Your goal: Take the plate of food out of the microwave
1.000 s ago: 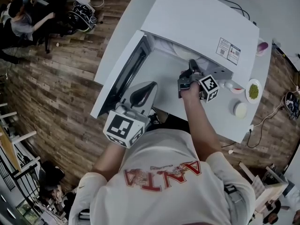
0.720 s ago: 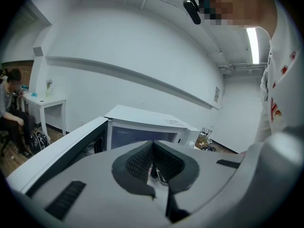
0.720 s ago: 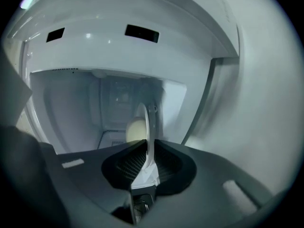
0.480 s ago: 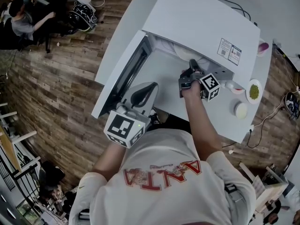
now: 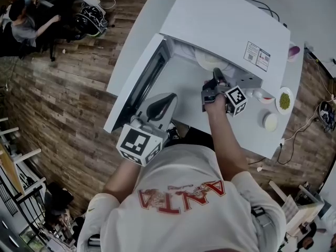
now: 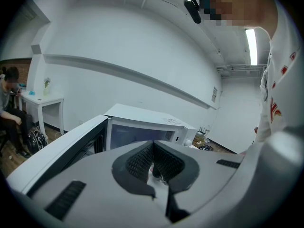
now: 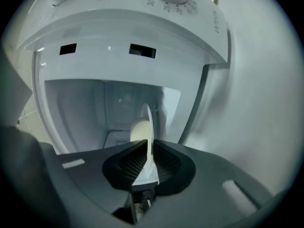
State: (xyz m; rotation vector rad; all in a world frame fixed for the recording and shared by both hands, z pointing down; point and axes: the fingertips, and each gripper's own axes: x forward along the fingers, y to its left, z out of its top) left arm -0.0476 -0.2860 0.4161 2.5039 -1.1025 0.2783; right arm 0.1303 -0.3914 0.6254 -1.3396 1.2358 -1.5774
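Plate (image 7: 148, 122) rim pinched, right hand-held gripper (image 7: 148, 148), microwave (image 5: 226, 25) mouth (left hand-held gripper (image 6: 153, 151) closed, empty).

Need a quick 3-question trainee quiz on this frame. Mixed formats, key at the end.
1. True or false: the door of the microwave is closed.
2. Pick one. The right gripper is: A) open and empty; B) shut on the rim of the plate; C) shut on the door.
3. Fill in: the left gripper, held back from the microwave, holds ____.

Key
1. False: the door stands open.
2. B: the plate is seen edge-on between the pads, at the mouth of the microwave.
3. Nothing: its jaws are together with nothing between them.
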